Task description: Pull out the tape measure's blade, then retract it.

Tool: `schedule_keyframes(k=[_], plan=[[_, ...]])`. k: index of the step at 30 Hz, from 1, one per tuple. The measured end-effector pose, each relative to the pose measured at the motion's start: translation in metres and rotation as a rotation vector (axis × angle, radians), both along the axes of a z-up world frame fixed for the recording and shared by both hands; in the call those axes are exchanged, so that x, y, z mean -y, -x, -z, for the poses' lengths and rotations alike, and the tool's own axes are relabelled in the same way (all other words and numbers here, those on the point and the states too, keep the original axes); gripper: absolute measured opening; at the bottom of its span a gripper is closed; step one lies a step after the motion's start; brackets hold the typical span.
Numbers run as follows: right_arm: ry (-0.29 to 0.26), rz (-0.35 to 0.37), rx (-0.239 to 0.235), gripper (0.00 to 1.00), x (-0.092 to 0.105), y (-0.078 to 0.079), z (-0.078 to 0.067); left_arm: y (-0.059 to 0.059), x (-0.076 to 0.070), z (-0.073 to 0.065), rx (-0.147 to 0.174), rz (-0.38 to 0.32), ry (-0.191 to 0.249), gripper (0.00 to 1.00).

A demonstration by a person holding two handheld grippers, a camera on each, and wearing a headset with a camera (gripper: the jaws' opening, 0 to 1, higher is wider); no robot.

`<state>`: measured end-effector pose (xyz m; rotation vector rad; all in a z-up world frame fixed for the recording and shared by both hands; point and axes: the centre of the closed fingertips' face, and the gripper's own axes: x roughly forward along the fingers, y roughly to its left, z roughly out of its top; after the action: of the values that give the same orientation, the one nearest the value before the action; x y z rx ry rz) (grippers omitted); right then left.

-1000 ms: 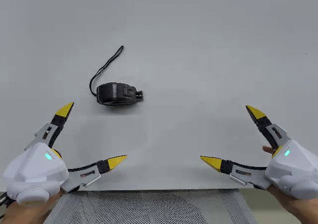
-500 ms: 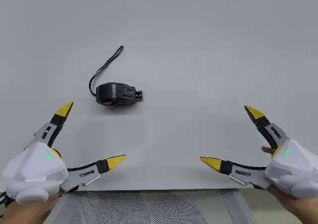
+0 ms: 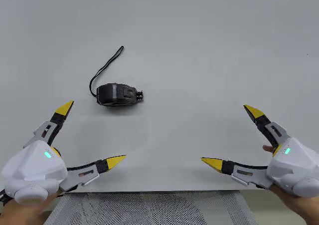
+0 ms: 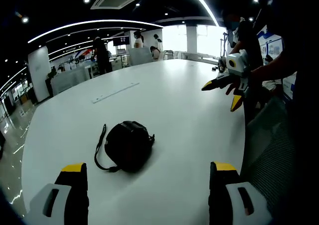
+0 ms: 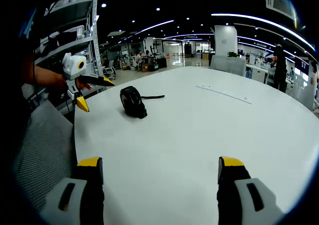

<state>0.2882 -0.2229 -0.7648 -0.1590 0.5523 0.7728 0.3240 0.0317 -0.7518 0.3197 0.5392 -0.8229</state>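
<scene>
A black tape measure (image 3: 117, 95) with a black wrist strap (image 3: 103, 69) lies on the white table, its blade end facing right. My left gripper (image 3: 90, 134) is open near the table's front left edge, short of the tape measure, which lies ahead between its jaws in the left gripper view (image 4: 128, 145). My right gripper (image 3: 232, 137) is open at the front right, well away from the tape measure (image 5: 133, 102). Nothing is between either gripper's yellow-tipped jaws. Each gripper also shows in the other's view: the right gripper (image 4: 225, 83) and the left gripper (image 5: 88, 93).
The white table (image 3: 199, 60) stretches wide and bare around the tape measure. A grey mesh surface (image 3: 149, 207) lies below the table's front edge. People and desks stand far off in the office background (image 4: 104, 55).
</scene>
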Motion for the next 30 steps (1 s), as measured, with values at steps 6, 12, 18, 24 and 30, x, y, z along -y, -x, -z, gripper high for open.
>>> schedule_keyframes(k=[6, 12, 18, 24, 30], plan=[[0.006, -0.03, -0.014, 0.97, -0.002, -0.001, 0.002, -0.002, 0.001, 0.002, -0.015, 0.025, -0.006, 0.98], [0.014, -0.057, -0.015, 0.96, -0.004, -0.004, 0.002, -0.006, 0.003, 0.003, -0.022, 0.052, -0.024, 0.97], [0.017, -0.087, -0.016, 0.94, -0.006, -0.008, 0.002, -0.008, 0.005, 0.004, -0.032, 0.077, -0.031, 0.95], [0.021, -0.129, -0.028, 0.92, -0.011, -0.009, 0.005, -0.012, 0.005, 0.006, -0.047, 0.099, -0.045, 0.93], [0.026, -0.167, -0.025, 0.9, -0.015, -0.013, 0.006, -0.014, 0.006, 0.009, -0.056, 0.127, -0.07, 0.89]])
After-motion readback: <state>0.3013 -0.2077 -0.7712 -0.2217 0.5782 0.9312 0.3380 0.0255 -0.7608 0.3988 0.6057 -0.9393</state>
